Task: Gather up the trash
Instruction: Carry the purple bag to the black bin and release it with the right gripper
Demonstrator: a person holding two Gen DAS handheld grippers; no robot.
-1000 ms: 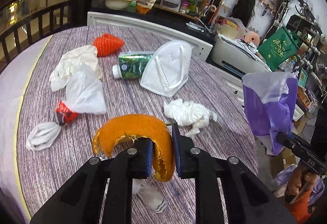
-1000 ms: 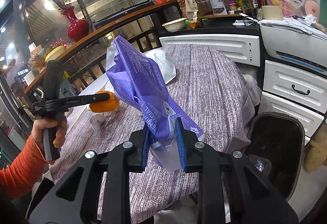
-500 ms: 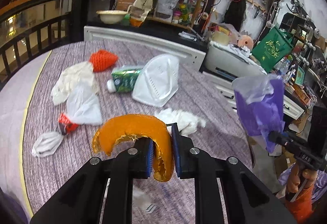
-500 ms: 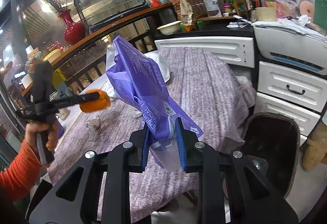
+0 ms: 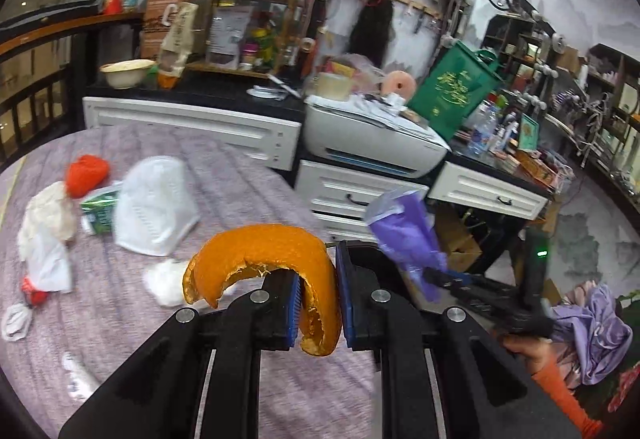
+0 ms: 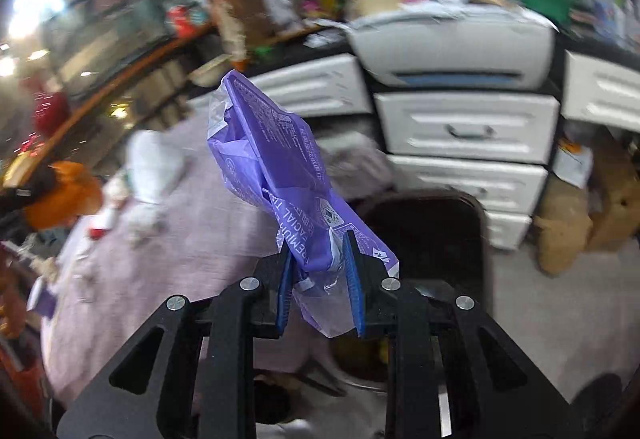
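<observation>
Orange peel (image 5: 272,259) sits pinched between the left gripper's (image 5: 318,299) fingers, lifted off the purple-striped counter (image 5: 240,179). To its right, the right gripper (image 6: 320,279) has its fingers clamped on a crumpled purple wrapper (image 6: 280,167), above the dark bin (image 6: 432,223) just beside the counter's edge. Best, I think, to bring each piece squarely over the bin's mouth before letting go. A mask (image 5: 154,205) and tissues wait on the counter.
</observation>
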